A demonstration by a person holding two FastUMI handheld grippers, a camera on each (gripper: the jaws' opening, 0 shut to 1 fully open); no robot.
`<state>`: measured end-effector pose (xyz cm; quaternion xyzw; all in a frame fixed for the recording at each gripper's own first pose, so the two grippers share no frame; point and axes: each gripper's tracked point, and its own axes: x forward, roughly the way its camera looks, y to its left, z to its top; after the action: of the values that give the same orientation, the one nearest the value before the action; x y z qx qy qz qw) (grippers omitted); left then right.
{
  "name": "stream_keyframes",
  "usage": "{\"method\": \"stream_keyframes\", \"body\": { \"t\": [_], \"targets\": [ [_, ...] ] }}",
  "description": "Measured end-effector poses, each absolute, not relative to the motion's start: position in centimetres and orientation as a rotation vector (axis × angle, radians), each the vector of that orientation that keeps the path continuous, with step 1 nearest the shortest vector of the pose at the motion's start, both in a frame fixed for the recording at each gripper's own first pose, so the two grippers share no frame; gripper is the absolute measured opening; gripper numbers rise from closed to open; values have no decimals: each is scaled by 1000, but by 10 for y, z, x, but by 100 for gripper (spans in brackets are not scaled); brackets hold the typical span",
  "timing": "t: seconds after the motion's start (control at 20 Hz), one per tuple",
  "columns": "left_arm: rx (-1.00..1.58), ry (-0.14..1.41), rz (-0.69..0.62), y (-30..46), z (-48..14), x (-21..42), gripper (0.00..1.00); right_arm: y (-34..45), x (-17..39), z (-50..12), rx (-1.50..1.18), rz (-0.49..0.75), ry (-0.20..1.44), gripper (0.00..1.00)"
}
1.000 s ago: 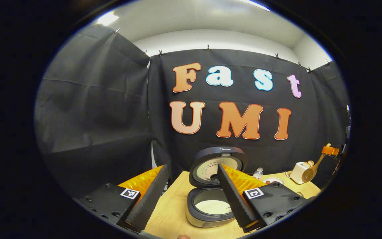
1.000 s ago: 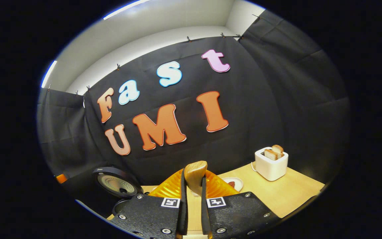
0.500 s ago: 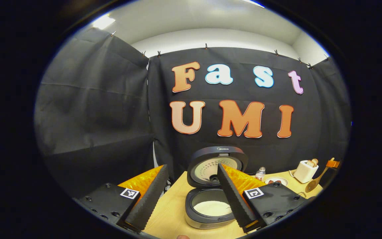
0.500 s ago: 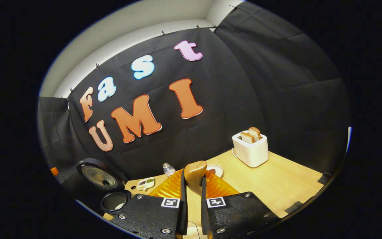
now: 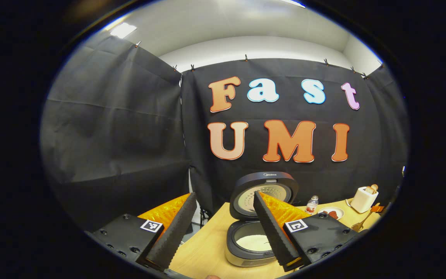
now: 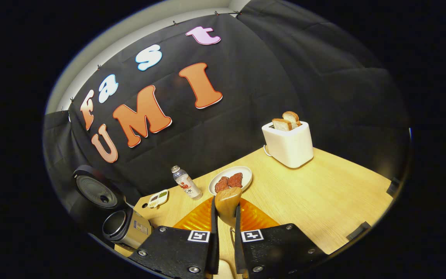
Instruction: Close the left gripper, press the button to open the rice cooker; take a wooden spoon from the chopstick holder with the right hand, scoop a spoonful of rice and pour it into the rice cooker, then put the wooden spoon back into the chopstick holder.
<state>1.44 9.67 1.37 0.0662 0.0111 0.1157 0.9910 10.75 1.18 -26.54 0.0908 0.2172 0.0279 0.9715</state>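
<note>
While the left gripper (image 5: 223, 228) gapes, the right gripper (image 6: 226, 248) pinches the wooden spoon (image 6: 227, 207) (tabletop (image 6: 323, 193) ahead).

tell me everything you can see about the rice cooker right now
The rice cooker stands on the wooden table with its round dark lid swung up and back, open. The lid's inner plate looks pale, metallic and perforated. The body is light-coloured with a dark rim, and white rice lies in the inner pot. In the left gripper view, one finger of the open left gripper overlaps it. The right gripper view shows it at lower left.
</note>
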Motion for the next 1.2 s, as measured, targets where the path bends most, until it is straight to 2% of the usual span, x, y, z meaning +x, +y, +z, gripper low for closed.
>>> {"method": "stream_keyframes", "body": {
  "t": [0.4, 0.5, 0.6, 0.7, 0.75, 0.85, 0.9, 0.95, 1.05, 1.2],
  "targets": [
    [120, 51, 191, 91, -1, 19, 99, -4, 109, -280, 304, 59, 472, 17],
    [101, 64, 166, 84, -4, 21, 98, -15, 109, -283, 291, 25, 482, 25],
    [72, 71, 148, 78, -4, 23, 97, -25, 104, -277, 254, 3, 487, 38],
    [64, 70, 141, 76, -1, 25, 97, -33, 101, -266, 220, -24, 489, 53],
    [66, 63, 138, 74, 2, 25, 99, -39, 100, -261, 197, -42, 489, 66],
    [80, 55, 128, 70, 7, 27, 97, -47, 100, -252, 139, -81, 493, 80],
    [86, 52, 120, 67, 11, 27, 100, -51, 100, -241, 112, -91, 482, 83],
    [88, 45, 112, 64, 15, 27, 100, -52, 100, -229, 92, -99, 466, 89],
    [84, 35, 110, 63, 25, 27, 98, -50, 99, -202, 61, -109, 439, 95],
    [66, -2, 96, 60, 44, 29, 97, -40, 96, -157, 4, -105, 392, 95]
  ]
}}
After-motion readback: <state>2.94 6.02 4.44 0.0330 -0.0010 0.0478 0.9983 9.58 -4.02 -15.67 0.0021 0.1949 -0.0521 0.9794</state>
